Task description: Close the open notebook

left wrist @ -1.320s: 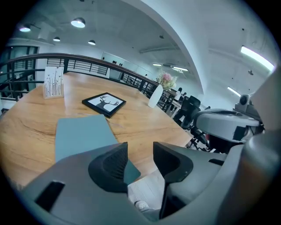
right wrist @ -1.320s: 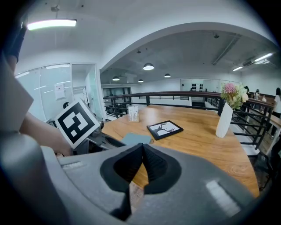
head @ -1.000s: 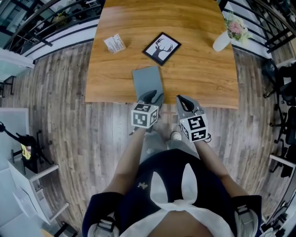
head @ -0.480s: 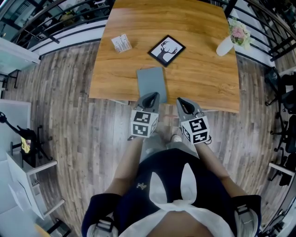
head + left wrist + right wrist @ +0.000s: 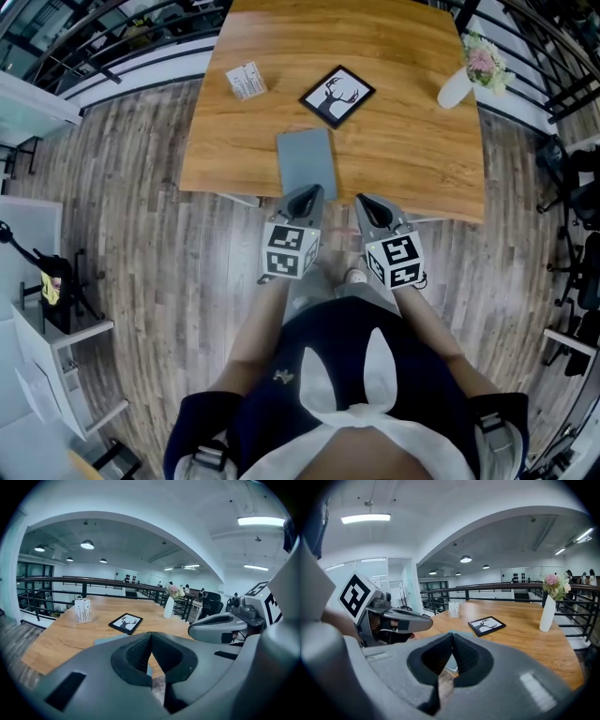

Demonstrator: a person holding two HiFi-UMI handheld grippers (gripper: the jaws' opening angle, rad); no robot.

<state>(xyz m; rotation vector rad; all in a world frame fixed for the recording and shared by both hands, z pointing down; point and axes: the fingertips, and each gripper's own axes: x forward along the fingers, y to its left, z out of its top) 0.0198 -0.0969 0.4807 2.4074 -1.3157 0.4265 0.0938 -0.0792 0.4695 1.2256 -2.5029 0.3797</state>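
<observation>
Grey and flat, the notebook (image 5: 307, 161) is seen lying closed at the near edge of the wooden tabletop (image 5: 403, 141) (the task looks finished). The left gripper (image 5: 307, 193) and right gripper (image 5: 365, 202) are held just off that edge, jaws pressed together on nothing, presumably kept clear because no cover is left to turn. A frame (image 5: 337, 95), card (image 5: 246, 82) and vase (image 5: 454, 82) are set farther across the tabletop. Plank floor (image 5: 141, 187) and railings (image 5: 103, 56) are seen around it.

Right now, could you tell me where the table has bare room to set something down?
The widest bare wood on the table is the near right part, between the notebook and the vase. A smaller patch lies near left, this side of the card stand. The middle is busiest: picture frame just beyond the notebook.
</observation>
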